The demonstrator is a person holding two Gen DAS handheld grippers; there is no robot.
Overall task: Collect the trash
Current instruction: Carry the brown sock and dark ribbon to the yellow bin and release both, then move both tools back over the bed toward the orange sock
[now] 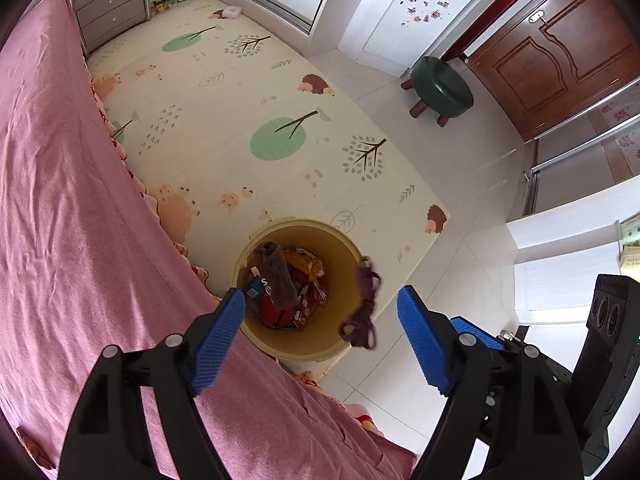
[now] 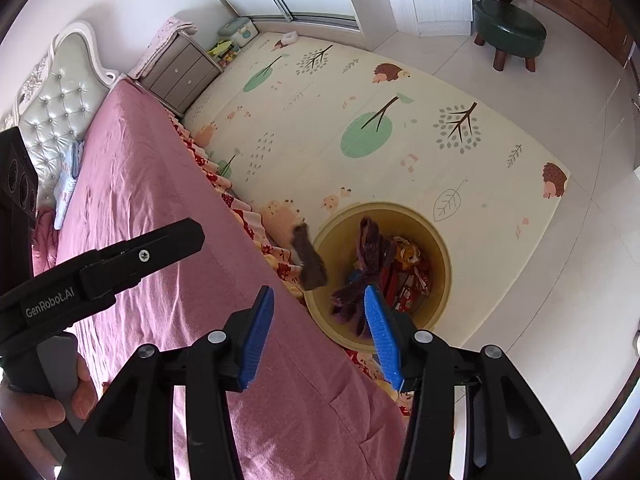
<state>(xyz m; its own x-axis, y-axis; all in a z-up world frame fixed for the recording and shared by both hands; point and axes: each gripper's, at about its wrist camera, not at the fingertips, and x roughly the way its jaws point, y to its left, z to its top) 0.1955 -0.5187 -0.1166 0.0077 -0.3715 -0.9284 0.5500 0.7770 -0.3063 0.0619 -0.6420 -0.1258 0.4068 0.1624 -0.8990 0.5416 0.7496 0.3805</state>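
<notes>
Looking down over the bed edge, both tools empty right now.

Left gripper [image 1: 320, 336]: blue pads spread wide, nothing between them, hanging above the bin.

Right gripper [image 2: 320, 332]: pads parted a fair way too, gripping nothing, also poised over the bin.

Pink bedsheet [image 1: 80, 240]: bare in the near part; only some folded cloth up by the headboard, around 10 o'clock in the right view.

Purple rag [image 1: 366, 308]: blurred, apparently mid-drop at the bin's 4 o'clock rim in the left view; long axis roughly 12 to 6 o'clock, lower end bunched and pointing at the viewer.

Brown rolled cloth [image 1: 276, 272]: also blurred; long axis about 11 to 5 o'clock. Left view puts it over the bin's inside, right view at the rim on the bed side, so can't tell if it clears the rim.

Yellow bin [image 1: 340, 240]: on the play mat beside the bed, already holding red wrappers and something orange.

Progress: probably near the end. Play mat [image 1: 240, 100] looks free of litter; a small pale item at its far 12 o'clock end, too small to call.
</notes>
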